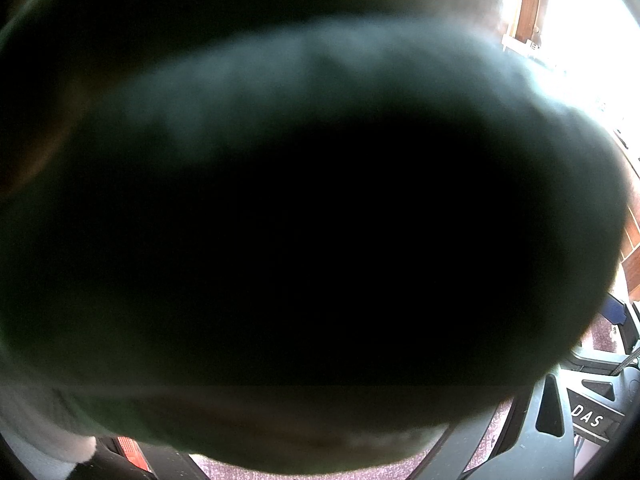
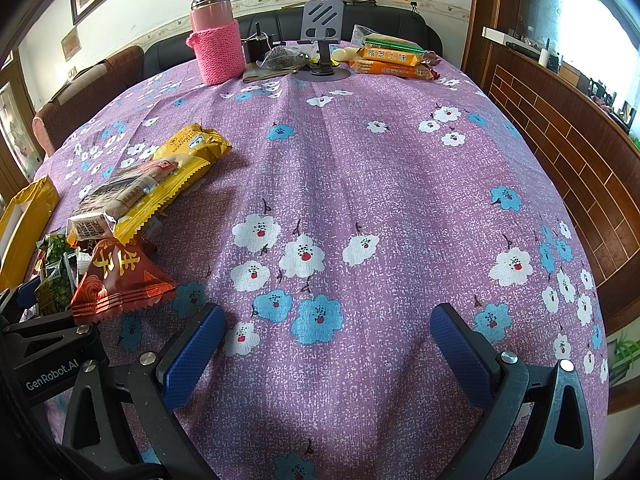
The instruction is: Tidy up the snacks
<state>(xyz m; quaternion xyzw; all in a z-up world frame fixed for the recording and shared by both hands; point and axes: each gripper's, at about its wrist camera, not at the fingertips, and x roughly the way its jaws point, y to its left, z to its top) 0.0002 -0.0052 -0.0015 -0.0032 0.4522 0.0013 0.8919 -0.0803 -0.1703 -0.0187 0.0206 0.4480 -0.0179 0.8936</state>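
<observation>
Purple cloth printed with white and blue flowers covers the table [image 2: 360, 184], with a dark sofa and a cream wall beyond it at the top of the right wrist view and brown brick-pattern panelling down the right edge. At the left of that view lies a heap of snacks: a yellow cracker packet [image 2: 188, 160] whose long axis runs from lower left to upper right, its far end pointing toward the middle of the table, with "CRACKERS" partly legible on it; a clear-wrapped brown biscuit pack [image 2: 120, 196] lies on top along the same line. Just below them sits a red pyramid-shaped packet [image 2: 120, 280] with large gold Chinese characters, its point toward the upper left, and beside it at the left edge a green packet [image 2: 54, 276] and a yellow bag [image 2: 24, 220]. At the far side, upper right of centre, orange biscuit packs [image 2: 392, 62] lie stacked with their long axes across the frame, printed with Chinese characters. Near them stand a grey phone stand [image 2: 322, 40] and a pink flask [image 2: 214, 28] in a knitted pink sleeve. The right gripper [image 2: 328, 340] hovers low at the bottom of the frame, its blue-padded jaws spread wide with nothing between them; "GenRobot.AI" reads on its body at lower left. The left wrist view is almost wholly blocked by a dark blurred mass [image 1: 300, 220]; of the left gripper [image 1: 560, 432] only a part marked "DAS" shows at lower right, and I cannot tell how its jaws stand.
</observation>
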